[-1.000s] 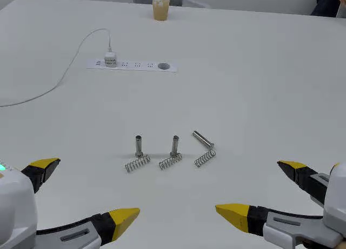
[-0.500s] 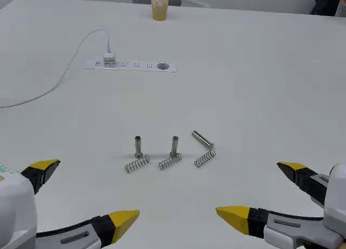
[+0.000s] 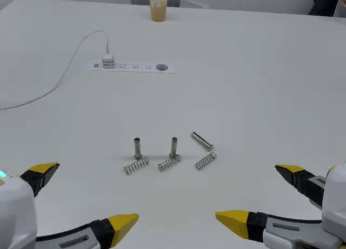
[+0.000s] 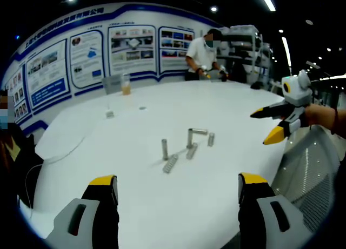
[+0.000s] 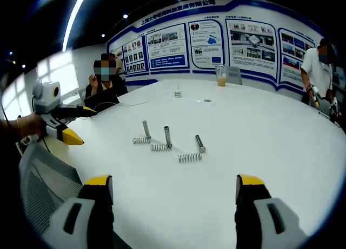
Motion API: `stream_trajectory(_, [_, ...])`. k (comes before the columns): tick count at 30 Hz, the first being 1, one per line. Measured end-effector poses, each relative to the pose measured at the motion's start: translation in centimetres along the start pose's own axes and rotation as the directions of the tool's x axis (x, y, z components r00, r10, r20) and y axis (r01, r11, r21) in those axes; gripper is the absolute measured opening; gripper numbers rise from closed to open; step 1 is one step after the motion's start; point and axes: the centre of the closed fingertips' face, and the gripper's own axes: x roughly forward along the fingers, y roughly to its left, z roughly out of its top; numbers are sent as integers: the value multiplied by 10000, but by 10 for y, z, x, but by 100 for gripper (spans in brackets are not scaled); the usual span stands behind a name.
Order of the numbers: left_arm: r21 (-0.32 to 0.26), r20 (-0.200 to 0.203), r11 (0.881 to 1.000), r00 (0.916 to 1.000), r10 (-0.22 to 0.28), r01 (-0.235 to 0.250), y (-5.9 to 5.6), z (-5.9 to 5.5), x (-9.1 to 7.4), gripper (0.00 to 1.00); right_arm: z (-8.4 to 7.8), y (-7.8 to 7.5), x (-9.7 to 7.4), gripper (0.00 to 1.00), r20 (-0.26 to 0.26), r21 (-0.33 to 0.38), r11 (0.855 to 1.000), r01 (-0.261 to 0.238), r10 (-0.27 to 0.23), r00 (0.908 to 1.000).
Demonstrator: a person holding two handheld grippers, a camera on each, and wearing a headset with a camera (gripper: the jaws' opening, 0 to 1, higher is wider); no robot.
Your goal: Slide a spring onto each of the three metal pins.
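- Head view: a white table point(image 3: 259, 81) carries three metal pins in a row. The left pin point(image 3: 137, 148) and middle pin point(image 3: 174, 146) stand upright. The right pin point(image 3: 201, 141) lies on its side.
- Three springs lie flat on the table, none on a pin. The left spring point(image 3: 135, 166) and middle spring point(image 3: 170, 162) each lie just in front of an upright pin's base. The right spring point(image 3: 205, 160) lies just beside the near end of the fallen pin.
- Left gripper point(image 3: 84, 197): jaws spread wide, nothing between them, at the near table edge, well apart from the pins.
- Right gripper point(image 3: 261, 194): jaws spread wide, nothing held, likewise well apart from the pins.
- Far side: power strip point(image 3: 130, 67) with a white cable point(image 3: 59, 79); a cup point(image 3: 158, 6) at the far edge.
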Motion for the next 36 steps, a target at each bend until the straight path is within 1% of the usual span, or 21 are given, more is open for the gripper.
stream_trajectory(7, [13,4,10000,10000,8,-8,-1,1,1,93,1,-5,2,92,-32,-4,9999,111,-111,9999])
stream_trajectory(13, [18,28,10000,10000,18,-18,-1,1,2,92,3,-12,7,91,-166,-2,9999,172,-172,9997])
stream_trajectory(19, [11,-3,10000,10000,-5,5,-2,0,3,92,7,-17,13,90,-196,-28,9998,185,-185,9996])
stream_trajectory(24, [29,-1,10000,10000,-22,22,-3,0,5,91,11,-22,20,89,-190,-8,9999,169,-170,9997])
stream_trajectory(26, [20,23,10000,10000,-53,53,-3,0,6,90,13,-22,24,89,-243,105,9999,34,-32,9997])
stream_trajectory(29, [53,-70,9999,9999,-105,105,-5,-1,8,90,16,-23,29,88,-230,51,10000,-11,12,9997])
stream_trajectory(33, [16,-23,9999,9999,-131,131,-5,-1,9,90,20,-27,37,85,-212,-162,9999,36,-39,9998])
stream_trajectory(36, [25,-34,9999,9999,-140,140,-5,-1,10,90,22,-30,42,83,-220,-157,9999,24,-27,9998])
